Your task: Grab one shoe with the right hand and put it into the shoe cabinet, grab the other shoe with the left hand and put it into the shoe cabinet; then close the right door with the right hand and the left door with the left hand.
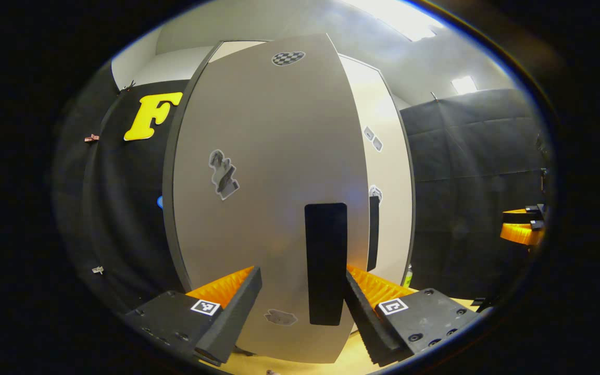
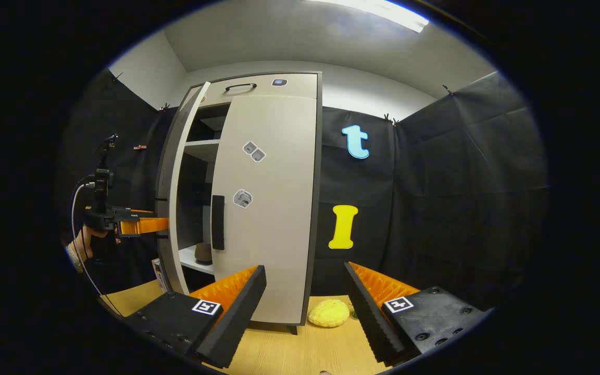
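Shoe cabinet [image 2: 258, 198] upright at twelve o'clock in right gripper view, right door [image 2: 269, 208] closed, left door [image 1: 269, 198] ajar for pushing. A shoe [image 2: 203, 252] inside, low shelf. Left gripper [image 1: 300, 307] wide, empty, facing that door; right gripper [image 2: 305, 307] wide, empty.

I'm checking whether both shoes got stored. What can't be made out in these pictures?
- Right gripper view: the closed right door hides that half of the tall grey shoe cabinet.
- Right gripper view: the dark brown object on the white lower shelf is too small to identify.
- Left gripper view: the grey left door blocks the interior.
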`<control>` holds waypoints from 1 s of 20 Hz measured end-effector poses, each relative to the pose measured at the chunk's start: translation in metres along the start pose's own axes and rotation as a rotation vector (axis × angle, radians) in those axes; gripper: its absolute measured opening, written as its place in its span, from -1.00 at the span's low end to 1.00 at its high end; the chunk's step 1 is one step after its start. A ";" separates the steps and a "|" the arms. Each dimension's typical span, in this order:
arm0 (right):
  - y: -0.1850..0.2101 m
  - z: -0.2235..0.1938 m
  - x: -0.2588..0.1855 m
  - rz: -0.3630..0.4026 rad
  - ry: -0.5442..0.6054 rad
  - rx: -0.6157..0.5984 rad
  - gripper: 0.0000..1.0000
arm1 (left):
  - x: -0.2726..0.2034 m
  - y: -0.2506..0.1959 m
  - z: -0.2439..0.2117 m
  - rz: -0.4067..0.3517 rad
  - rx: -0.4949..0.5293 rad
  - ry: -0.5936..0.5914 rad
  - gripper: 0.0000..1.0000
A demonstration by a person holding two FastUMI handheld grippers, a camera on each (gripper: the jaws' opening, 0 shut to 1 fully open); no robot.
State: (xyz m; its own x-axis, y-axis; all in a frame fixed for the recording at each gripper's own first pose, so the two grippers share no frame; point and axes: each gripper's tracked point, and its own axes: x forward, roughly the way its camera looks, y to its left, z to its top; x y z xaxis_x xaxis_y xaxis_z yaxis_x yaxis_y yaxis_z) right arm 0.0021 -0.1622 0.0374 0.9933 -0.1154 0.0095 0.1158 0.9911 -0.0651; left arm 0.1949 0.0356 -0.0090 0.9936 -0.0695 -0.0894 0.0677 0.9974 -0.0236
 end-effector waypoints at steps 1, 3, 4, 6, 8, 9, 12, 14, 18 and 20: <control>-0.001 -0.001 0.001 0.009 0.001 0.005 0.95 | 0.007 -0.002 -0.001 0.016 -0.003 0.001 0.85; -0.002 -0.002 0.003 0.029 0.000 0.007 0.95 | 0.017 -0.005 -0.001 0.041 -0.024 -0.001 0.85; -0.001 -0.002 0.005 0.042 0.000 0.008 0.95 | 0.022 -0.005 -0.001 0.051 -0.039 -0.002 0.85; 0.005 -0.003 0.011 0.077 -0.003 0.010 0.96 | 0.031 -0.004 -0.001 0.077 -0.063 -0.003 0.85; 0.013 -0.001 0.015 0.114 -0.006 0.014 0.96 | 0.042 -0.006 0.001 0.111 -0.052 -0.006 0.85; 0.018 -0.002 0.016 0.133 -0.006 0.019 0.95 | 0.047 -0.006 0.002 0.129 -0.036 -0.009 0.85; 0.033 -0.001 0.017 0.181 -0.009 0.033 0.95 | 0.052 -0.011 0.002 0.185 -0.005 -0.006 0.84; 0.044 0.001 0.016 0.209 -0.016 0.030 0.95 | 0.049 -0.011 0.001 0.217 -0.004 -0.006 0.85; 0.067 0.006 0.018 0.268 -0.030 0.038 0.95 | 0.020 -0.019 0.004 0.225 -0.007 -0.014 0.86; 0.078 0.008 0.017 0.292 -0.035 0.038 0.95 | -0.007 -0.022 0.004 0.216 -0.024 -0.013 0.86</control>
State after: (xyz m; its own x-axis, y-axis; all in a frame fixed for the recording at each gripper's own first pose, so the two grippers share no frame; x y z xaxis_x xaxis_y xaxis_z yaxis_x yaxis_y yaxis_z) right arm 0.0282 -0.0861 0.0399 0.9837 0.1771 0.0301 -0.1761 0.9838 -0.0330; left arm 0.1868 0.0138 -0.0034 0.9858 0.1463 -0.0818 -0.1491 0.9884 -0.0290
